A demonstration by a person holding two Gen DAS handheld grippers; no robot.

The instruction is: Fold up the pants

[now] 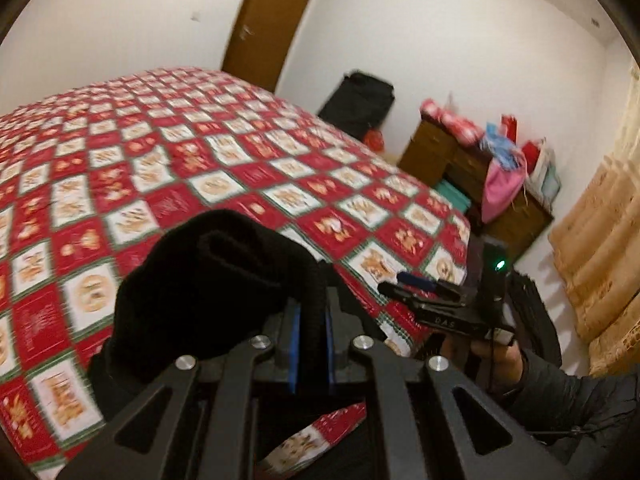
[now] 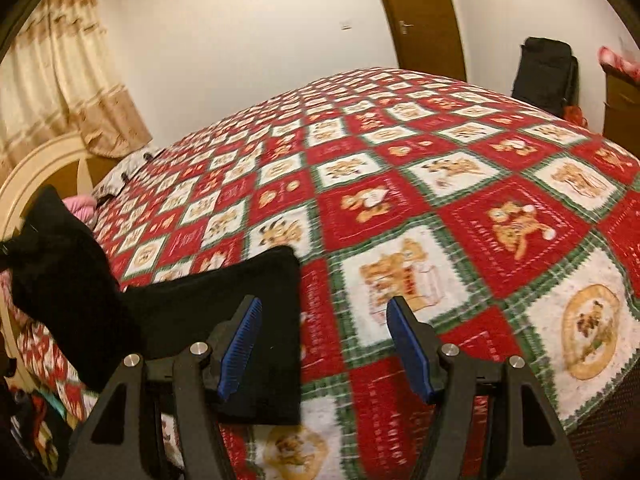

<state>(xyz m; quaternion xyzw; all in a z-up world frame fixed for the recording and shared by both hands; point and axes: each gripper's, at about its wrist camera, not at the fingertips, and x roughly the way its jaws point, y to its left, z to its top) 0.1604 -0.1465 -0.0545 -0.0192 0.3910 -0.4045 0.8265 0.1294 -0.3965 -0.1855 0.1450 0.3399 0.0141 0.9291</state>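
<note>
Checkered bedspread [image 2: 460,184] under black pants [image 1: 192,280] clenched in left tongs [image 1: 311,344], right tongs [image 2: 324,344] released.

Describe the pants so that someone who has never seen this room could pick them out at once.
Find the big bed under the red, white and green checked quilt with teddy bear squares. At its near edge, by the cream curved headboard, lie the black pants, one end lifted in the shut left gripper. They are the only plain black cloth on that busy pattern; the open right gripper hovers empty beside them.
</note>
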